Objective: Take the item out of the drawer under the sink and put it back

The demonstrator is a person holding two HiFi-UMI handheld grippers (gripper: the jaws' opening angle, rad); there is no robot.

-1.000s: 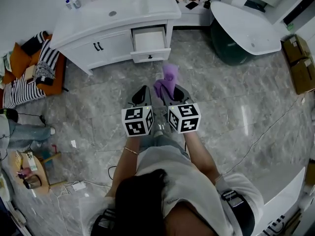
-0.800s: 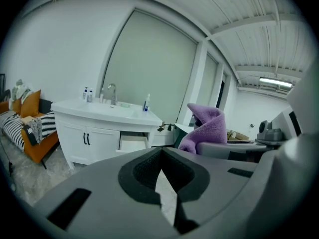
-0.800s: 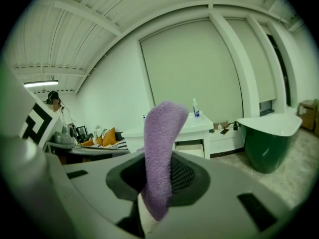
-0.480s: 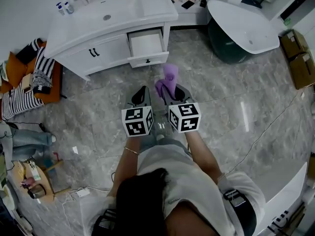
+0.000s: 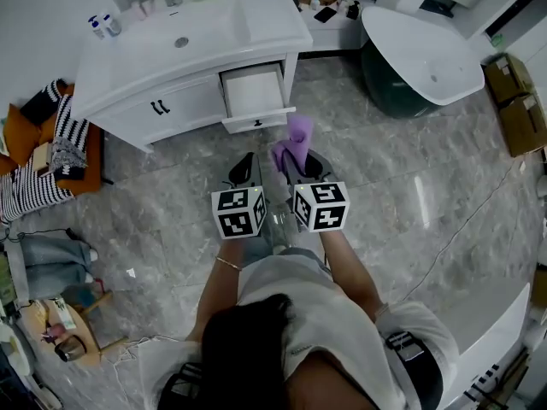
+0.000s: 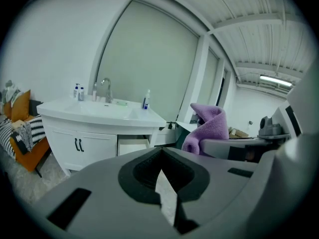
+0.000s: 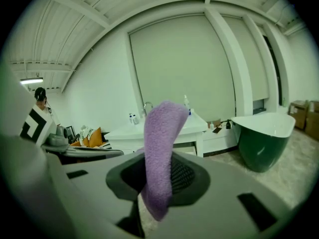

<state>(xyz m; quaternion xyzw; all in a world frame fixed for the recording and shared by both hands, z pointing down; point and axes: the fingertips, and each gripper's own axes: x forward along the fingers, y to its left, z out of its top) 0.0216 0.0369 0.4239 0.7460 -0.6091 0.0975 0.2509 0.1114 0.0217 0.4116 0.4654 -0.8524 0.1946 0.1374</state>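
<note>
A purple towel hangs folded from my right gripper, which is shut on it. In the right gripper view the towel stands up between the jaws and droops below them at my right gripper. My left gripper is beside it, shut with nothing in it; its tips meet in the left gripper view at my left gripper, where the towel shows at the right. Ahead, the white sink cabinet has its right drawer pulled open, white inside. Both grippers hover over the floor, short of the drawer.
A dark green bathtub with a white rim stands to the right of the cabinet. Striped cloth and orange cushions lie at the left. Cardboard boxes are at the far right. A small table and cables sit at the lower left.
The cabinet and open drawer have slid lower in the head view, nearer the grippers. Both grippers keep their pose, the right still holding the towel.
</note>
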